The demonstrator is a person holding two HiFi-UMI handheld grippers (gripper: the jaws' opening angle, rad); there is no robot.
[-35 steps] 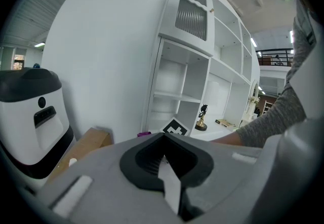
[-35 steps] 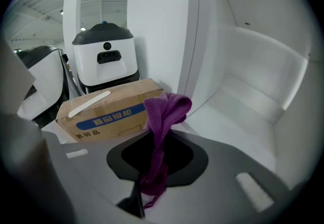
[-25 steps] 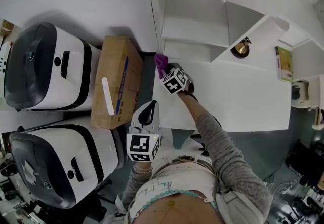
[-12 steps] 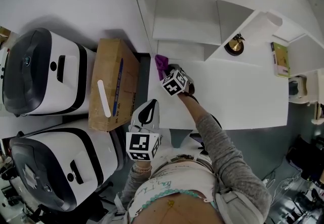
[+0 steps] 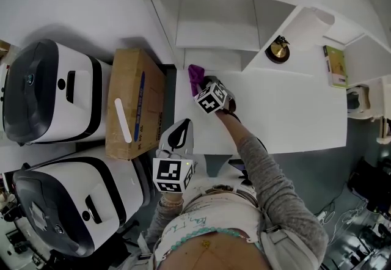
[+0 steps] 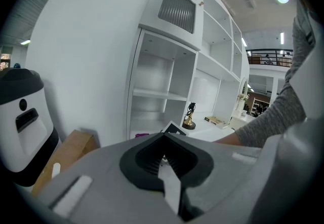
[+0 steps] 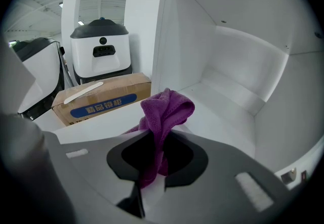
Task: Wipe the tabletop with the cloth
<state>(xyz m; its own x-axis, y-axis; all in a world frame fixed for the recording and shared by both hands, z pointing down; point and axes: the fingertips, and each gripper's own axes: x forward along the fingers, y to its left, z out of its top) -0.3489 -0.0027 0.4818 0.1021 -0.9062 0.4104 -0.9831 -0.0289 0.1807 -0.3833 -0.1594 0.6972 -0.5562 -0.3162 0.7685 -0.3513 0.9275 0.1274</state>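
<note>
over by the back left corner of the white surface (image 5: 293, 110), the right hand-held gripper (image 5: 201, 85) is clamped on the bunched purple cloth (image 5: 195, 76), close by the shelf unit (image 5: 214, 24). the left hand-held gripper (image 5: 179, 132) hangs off the near edge, jaws together, empty.

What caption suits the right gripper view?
Right claw clamps a purple cloth at the white tabletop, cardboard box beyond.

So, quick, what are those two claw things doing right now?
Left gripper: closed, nothing between its jaws.
Right gripper: closed on the purple cloth.
</note>
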